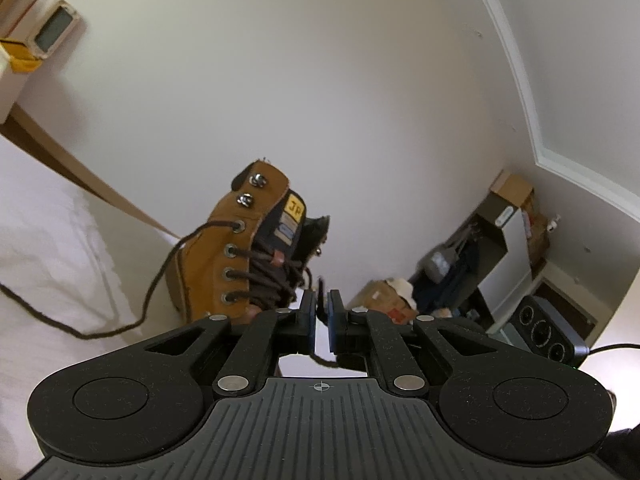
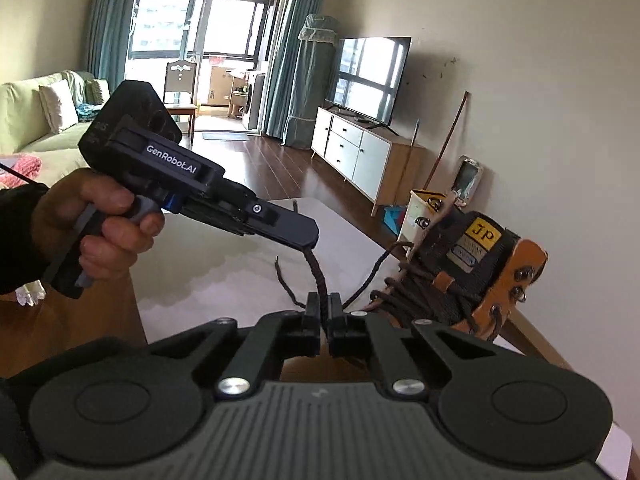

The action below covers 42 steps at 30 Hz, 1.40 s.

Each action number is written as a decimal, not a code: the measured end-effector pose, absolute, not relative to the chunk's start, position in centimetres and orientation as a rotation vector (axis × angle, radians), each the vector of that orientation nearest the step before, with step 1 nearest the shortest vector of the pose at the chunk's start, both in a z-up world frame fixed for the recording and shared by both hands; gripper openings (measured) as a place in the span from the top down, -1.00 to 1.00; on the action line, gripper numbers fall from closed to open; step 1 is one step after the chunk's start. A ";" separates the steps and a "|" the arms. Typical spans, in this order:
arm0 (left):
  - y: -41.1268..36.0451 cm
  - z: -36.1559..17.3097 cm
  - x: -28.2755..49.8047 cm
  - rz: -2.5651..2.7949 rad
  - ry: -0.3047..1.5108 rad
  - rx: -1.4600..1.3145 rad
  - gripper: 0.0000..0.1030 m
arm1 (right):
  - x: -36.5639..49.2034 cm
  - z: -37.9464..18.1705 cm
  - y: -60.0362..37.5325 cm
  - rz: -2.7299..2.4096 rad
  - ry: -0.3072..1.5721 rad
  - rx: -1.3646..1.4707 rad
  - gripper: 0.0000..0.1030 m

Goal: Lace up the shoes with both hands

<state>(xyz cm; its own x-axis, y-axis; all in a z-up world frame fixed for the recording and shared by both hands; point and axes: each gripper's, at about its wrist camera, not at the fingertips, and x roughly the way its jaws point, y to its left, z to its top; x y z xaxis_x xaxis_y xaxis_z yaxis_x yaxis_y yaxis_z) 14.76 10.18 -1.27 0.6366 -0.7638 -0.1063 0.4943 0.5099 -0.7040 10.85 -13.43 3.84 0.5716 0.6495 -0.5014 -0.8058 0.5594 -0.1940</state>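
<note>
Tan boot (image 2: pixel 472 276) stands on the pale table (image 2: pixel 224 272), laced up through four eyelets, top two hooks (image 1: pixel 251 190) bare. Both tools pinch one stretch of brown lace (image 2: pixel 316 276): right gripper (image 2: pixel 325 305) clamped low on it, left gripper (image 2: pixel 308 240) clamped on it above, segment taut between. Judged best to keep that tension, hand the lace over cleanly, then lead it round the lower hook without letting the crossings slacken

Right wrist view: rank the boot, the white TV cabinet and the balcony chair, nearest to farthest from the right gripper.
1. Boot, just right of the right gripper, on the table.
2. White TV cabinet, across the floor at right, under the television.
3. Balcony chair, farthest, at the glass doors, upper left.
</note>
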 end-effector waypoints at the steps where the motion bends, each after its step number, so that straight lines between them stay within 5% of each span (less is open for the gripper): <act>1: 10.2 -1.3 14.8 -0.788 0.439 -0.690 0.93 | 10.8 3.8 -13.4 0.884 0.401 -0.440 0.92; 7: 10.7 -2.1 15.4 -0.835 0.468 -0.809 0.94 | 9.5 3.4 -13.6 0.874 0.388 -0.469 0.87; 9: 10.9 -2.6 15.6 -0.848 0.483 -0.867 0.94 | 9.1 3.3 -13.5 0.870 0.340 -0.471 0.52; 11: 11.0 -2.8 15.8 -0.852 0.492 -0.897 0.94 | 8.6 3.4 -13.3 0.868 0.272 -0.453 0.43; 19: 11.1 -2.8 15.8 -0.873 0.509 -0.934 0.94 | 9.1 2.9 -11.4 0.886 0.210 -0.461 0.50; 20: 11.1 -2.8 15.8 -0.871 0.509 -0.933 0.94 | 9.3 2.8 -11.2 0.885 0.212 -0.462 0.93; 33: 10.7 -1.7 19.6 -0.621 0.449 -0.538 0.88 | 11.7 4.2 -13.3 0.653 0.327 -0.386 0.93; 38: 10.0 -0.4 23.6 -0.612 0.390 -0.381 0.59 | 13.9 5.8 -12.2 0.617 0.395 -0.368 0.93; 42: 10.1 -1.1 26.9 -0.595 0.427 -0.348 0.58 | 14.1 6.2 -11.9 0.609 0.407 -0.392 0.93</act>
<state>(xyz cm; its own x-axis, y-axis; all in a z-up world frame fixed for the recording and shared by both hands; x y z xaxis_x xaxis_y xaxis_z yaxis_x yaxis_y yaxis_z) 26.87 10.08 -1.06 0.7462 -0.6020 -0.2841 0.4614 0.7754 -0.4312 14.08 -11.91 6.17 0.7469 0.4659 -0.4744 -0.6164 0.7527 -0.2314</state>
